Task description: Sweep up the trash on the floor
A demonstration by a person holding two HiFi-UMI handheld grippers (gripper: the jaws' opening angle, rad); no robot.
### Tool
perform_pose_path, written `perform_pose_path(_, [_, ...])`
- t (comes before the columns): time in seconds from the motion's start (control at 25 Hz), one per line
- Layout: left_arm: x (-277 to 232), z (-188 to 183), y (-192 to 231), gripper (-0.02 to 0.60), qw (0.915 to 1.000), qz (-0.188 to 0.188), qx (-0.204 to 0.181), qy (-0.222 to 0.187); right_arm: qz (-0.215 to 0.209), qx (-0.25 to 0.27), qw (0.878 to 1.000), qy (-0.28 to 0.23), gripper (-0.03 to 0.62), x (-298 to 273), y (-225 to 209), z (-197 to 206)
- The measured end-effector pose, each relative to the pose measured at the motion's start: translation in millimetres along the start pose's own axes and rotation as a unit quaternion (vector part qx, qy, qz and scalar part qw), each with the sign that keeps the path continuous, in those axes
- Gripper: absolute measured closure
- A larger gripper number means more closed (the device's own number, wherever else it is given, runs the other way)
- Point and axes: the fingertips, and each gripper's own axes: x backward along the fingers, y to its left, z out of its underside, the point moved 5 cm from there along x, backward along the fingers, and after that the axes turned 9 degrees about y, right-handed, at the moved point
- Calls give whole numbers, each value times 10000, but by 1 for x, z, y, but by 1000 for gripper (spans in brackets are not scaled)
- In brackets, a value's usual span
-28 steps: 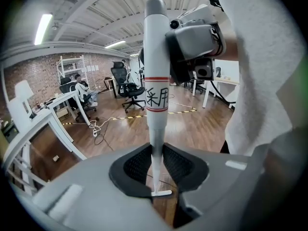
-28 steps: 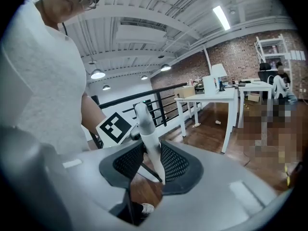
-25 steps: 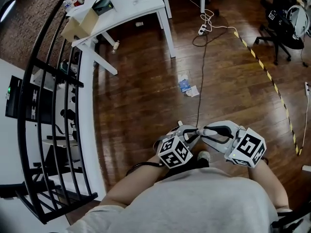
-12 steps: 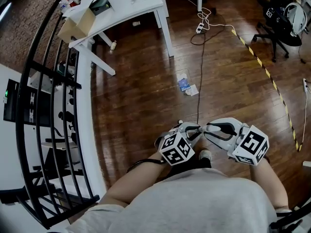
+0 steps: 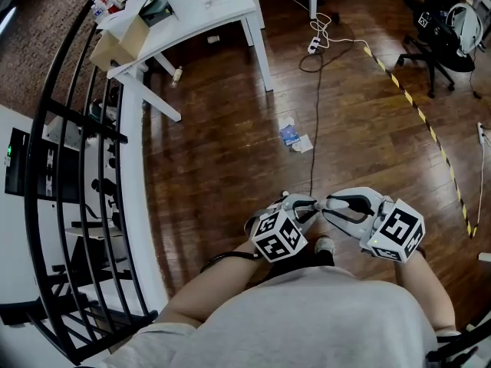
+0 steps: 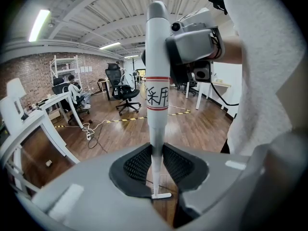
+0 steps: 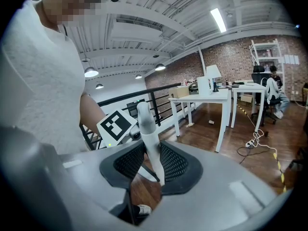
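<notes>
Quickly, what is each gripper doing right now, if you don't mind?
Left gripper: shut on the white handle.
Right gripper: shut on the same white handle.

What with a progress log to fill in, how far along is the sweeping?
Done: the tool is picked up. The left gripper and right gripper are each shut on a white handle.
In hand: both grippers are held close to the person's body, with no sweeping contact visible.
Left: the trash, blue and white scraps, lies unswept on the floor ahead, well apart from the grippers.

Blue-and-white trash [image 5: 294, 136] on wooden floor [image 5: 230, 159]
</notes>
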Motion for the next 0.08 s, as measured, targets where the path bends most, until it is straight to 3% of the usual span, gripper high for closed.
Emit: perform_pose_path(0.08, [0,-1,-1,508,10000,1,-7,-10,4,-4,10000,-9,488,1,0,1])
